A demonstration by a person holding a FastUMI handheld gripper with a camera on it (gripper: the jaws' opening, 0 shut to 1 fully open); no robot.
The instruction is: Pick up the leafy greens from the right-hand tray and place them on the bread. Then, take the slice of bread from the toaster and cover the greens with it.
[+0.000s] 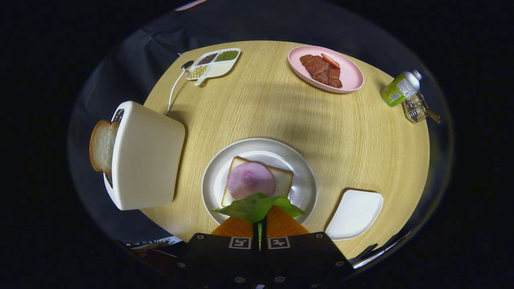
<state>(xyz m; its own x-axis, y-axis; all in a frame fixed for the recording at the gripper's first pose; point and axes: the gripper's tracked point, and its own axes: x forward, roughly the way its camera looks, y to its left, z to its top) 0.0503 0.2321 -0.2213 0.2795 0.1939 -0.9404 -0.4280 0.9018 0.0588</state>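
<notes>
Leafy greens (257,206) pinched in gripper (260,218) above bread (257,180) w/ ham, toaster (142,156) beside plate (305,176).

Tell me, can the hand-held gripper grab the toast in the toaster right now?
Probably not yet: the hand-held gripper is shut on the leafy greens, so its fingers are full. The toast itself sticks out of the toaster, uncovered.

Round wooden table (281,116), light grain. Directly on it: a cream toaster (146,158) at the left edge, its cord (173,90) running back toward a divided dish (215,64) of seeds; a pink plate (351,74) at the far side; a green bottle (399,89) lying tilted beside a small wire basket (415,108) (far right); a white plate (305,180) near centre; an empty white tray (355,212) just right of it.
</notes>
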